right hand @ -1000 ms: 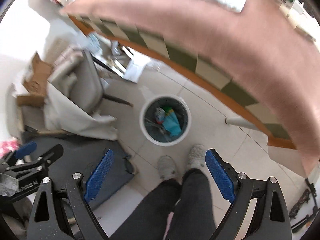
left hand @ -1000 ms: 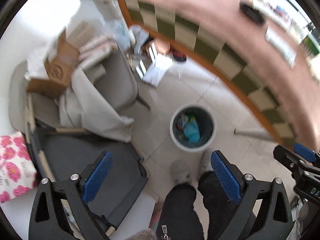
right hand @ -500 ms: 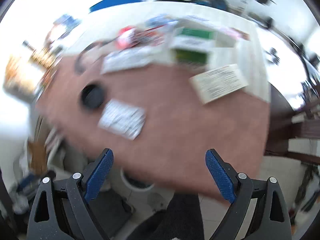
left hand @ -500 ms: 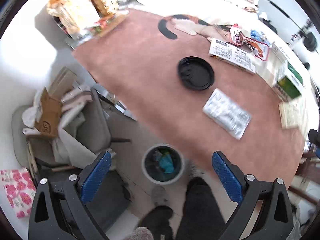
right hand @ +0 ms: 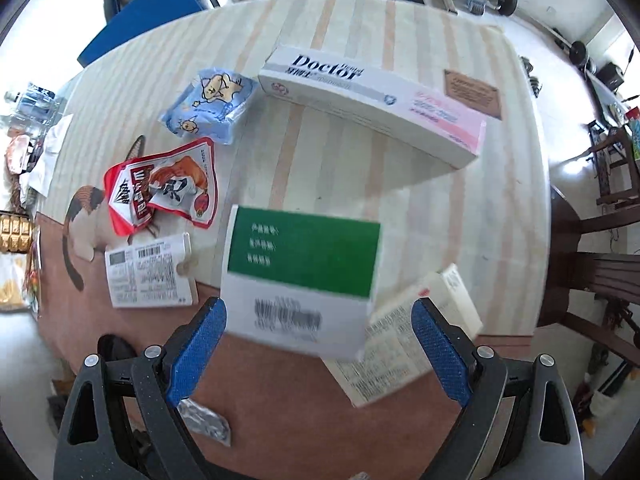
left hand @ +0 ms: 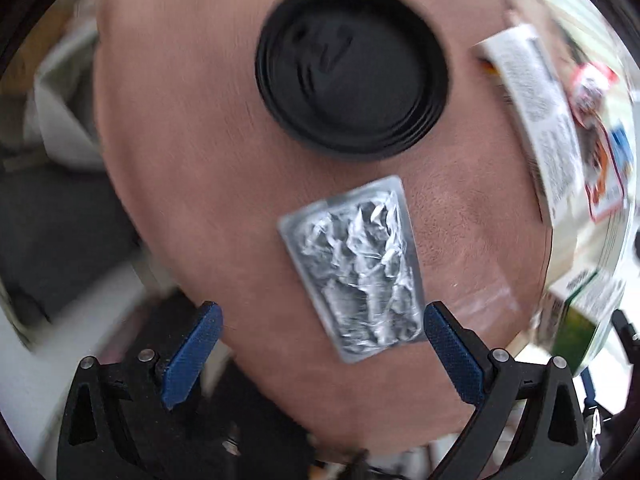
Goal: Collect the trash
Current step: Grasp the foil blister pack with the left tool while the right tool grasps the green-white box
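Note:
My left gripper (left hand: 322,322) hangs open over the brown table mat (left hand: 192,168), pointing steeply down. A crumpled silver blister pack (left hand: 358,268) lies just ahead of its right finger, untouched. Beyond it sits a round black lid (left hand: 352,68). My right gripper (right hand: 318,318) is open above a green-and-white box (right hand: 302,276), which lies between its fingers without contact. A cream printed box (right hand: 404,344) lies under the right finger. Further off are a red snack wrapper (right hand: 160,186), a blue tissue pack (right hand: 210,104), a white labelled box (right hand: 148,272) and a long toothpaste box (right hand: 372,100).
The striped tablecloth (right hand: 360,28) covers the far half of the table. A dark wooden chair (right hand: 600,264) stands at the right. A blue mat (right hand: 148,16) and gym gear lie beyond the table. In the left wrist view a white labelled box (left hand: 536,120) lies along the right.
Both grippers have swung from over the floor bin and the person's feet to over the table. The left has come in close above the blister pack. Both stay open.

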A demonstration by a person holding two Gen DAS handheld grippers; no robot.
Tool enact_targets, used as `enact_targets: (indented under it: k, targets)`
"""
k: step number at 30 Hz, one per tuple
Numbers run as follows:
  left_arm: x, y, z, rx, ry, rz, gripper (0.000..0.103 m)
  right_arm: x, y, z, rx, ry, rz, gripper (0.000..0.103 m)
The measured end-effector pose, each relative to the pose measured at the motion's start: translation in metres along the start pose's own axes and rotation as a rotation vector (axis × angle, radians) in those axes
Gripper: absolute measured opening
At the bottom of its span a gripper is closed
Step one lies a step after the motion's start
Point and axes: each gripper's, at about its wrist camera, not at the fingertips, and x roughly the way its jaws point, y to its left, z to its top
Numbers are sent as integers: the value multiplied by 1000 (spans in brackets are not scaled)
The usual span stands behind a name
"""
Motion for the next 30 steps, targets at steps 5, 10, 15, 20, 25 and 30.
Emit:
enact_targets:
  k: [5,10,15,20,25,30]
  targets:
    - [14,1,2,-83,14,-14,87,25,16,12,-48,43,-37,96]
    - [5,-31,-6,97,-97,131,61,32,22,16,-149,23,-48,96]
    - [3,-81,-16,480,-198,226,59,30,27,9,-328,27,-34,95]
    - [0,-74,-8,469,-182,217,61,26,33,-5,-455,41,-56,95]
    - [1,-56,-4,403,-149,150,65,29,29,-1,-409,38,-48,96]
    - [13,-79,-16,455,-149,231,76,32,30,9,-365,22,-51,96]
